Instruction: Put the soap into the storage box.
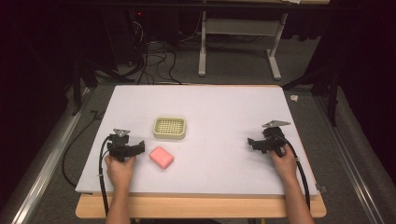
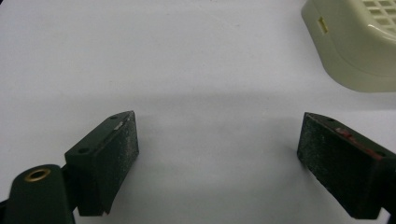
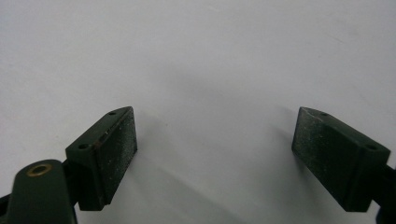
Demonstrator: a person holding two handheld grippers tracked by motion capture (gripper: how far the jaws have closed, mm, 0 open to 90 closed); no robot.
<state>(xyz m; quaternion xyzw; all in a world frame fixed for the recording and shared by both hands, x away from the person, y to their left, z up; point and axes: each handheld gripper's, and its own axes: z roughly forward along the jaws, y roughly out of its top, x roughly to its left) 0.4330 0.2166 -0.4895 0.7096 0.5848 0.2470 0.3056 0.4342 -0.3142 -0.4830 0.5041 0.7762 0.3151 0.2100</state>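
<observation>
Pink block beside left tongs; both tongs wide open, empty.

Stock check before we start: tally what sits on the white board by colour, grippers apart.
Cream: 1, the basket
Pink: 1, the block
Black grippers: 2, the left gripper and the right gripper, both with jaws apart and nothing between them
Total: 2 things and 2 grippers
</observation>
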